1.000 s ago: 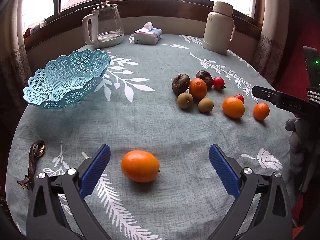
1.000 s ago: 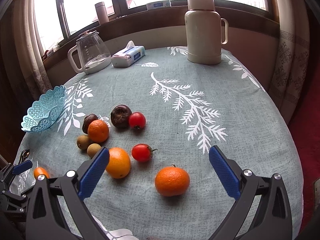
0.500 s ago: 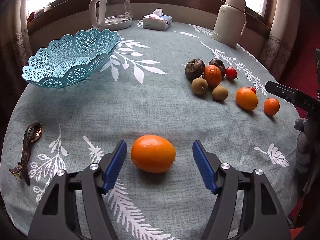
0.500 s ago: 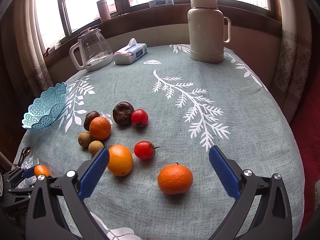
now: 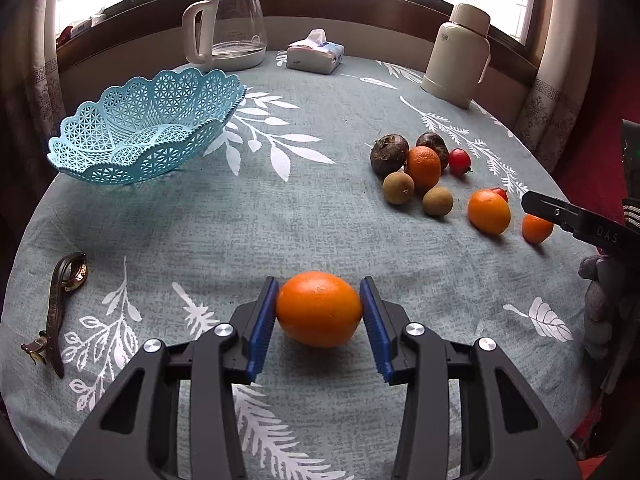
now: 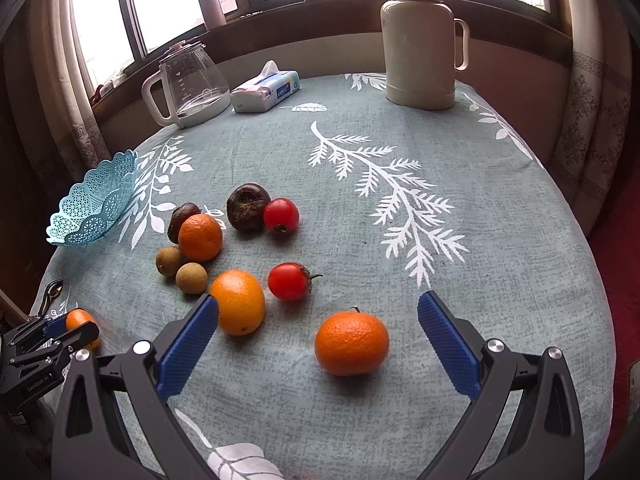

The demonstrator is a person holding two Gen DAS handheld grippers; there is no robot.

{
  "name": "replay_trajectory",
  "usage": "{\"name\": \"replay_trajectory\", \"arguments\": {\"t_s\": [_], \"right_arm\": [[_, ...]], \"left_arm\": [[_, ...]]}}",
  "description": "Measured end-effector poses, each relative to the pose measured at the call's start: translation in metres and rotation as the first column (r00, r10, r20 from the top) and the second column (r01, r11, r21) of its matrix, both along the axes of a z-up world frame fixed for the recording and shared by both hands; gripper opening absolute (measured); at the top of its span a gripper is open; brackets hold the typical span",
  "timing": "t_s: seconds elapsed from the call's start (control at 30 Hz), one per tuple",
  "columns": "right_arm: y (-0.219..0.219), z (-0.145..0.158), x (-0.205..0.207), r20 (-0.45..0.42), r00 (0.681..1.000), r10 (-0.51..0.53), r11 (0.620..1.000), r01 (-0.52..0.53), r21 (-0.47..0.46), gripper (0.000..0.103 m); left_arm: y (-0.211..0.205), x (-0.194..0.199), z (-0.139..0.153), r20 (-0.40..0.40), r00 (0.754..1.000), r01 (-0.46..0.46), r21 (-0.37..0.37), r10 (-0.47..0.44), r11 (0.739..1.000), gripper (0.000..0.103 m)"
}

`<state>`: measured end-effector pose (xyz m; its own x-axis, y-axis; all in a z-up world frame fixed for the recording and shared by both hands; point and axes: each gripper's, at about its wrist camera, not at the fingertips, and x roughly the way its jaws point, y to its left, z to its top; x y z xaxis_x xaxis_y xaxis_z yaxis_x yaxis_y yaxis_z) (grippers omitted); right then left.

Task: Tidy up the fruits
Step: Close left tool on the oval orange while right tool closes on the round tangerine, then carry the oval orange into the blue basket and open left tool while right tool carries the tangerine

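My left gripper is shut on a large orange that sits on the tablecloth at the near edge; both blue pads touch its sides. The empty blue lattice basket stands at the far left. My right gripper is open around a small mandarin without touching it. Beside it lie another orange, two red tomatoes, two brown kiwis, a third orange and two dark fruits. The left gripper with its orange shows at the lower left of the right wrist view.
A glass kettle, a tissue pack and a cream thermos stand at the table's far side. A wristwatch lies at the near left edge. A gloved hand holds the right gripper at the right.
My left gripper moved forward around the large orange and shut on it. The right gripper crept slightly closer to the small mandarin and stayed open.
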<state>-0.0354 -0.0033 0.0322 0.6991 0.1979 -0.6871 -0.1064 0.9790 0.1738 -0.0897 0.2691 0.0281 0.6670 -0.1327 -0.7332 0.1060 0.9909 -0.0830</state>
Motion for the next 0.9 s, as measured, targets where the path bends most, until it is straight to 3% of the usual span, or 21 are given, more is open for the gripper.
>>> {"name": "replay_trajectory", "arguments": {"t_s": [0.17, 0.33, 0.57, 0.9], "right_arm": [[-0.015, -0.011, -0.001, -0.047, 0.998, -0.046, 0.999, 0.045, -0.01, 0.097], [-0.011, -0.019, 0.004, -0.088, 0.996, -0.027, 0.999, 0.024, -0.033, 0.068], [-0.008, -0.023, 0.004, -0.103, 0.995, -0.012, 0.999, 0.008, -0.037, 0.041], [-0.007, -0.016, 0.0, -0.076, 0.997, -0.016, 0.999, 0.013, -0.031, 0.038]], "left_arm": [[0.004, 0.004, 0.001, 0.007, 1.0, -0.005, -0.005, 0.005, 1.0, 0.043], [0.006, 0.008, 0.0, 0.004, 1.0, -0.01, -0.012, 0.01, 1.0, 0.043], [0.009, 0.01, -0.001, 0.004, 1.0, -0.021, -0.015, 0.021, 1.0, 0.043], [0.018, 0.015, 0.018, 0.058, 0.997, -0.049, -0.018, 0.05, 0.999, 0.043]]}}
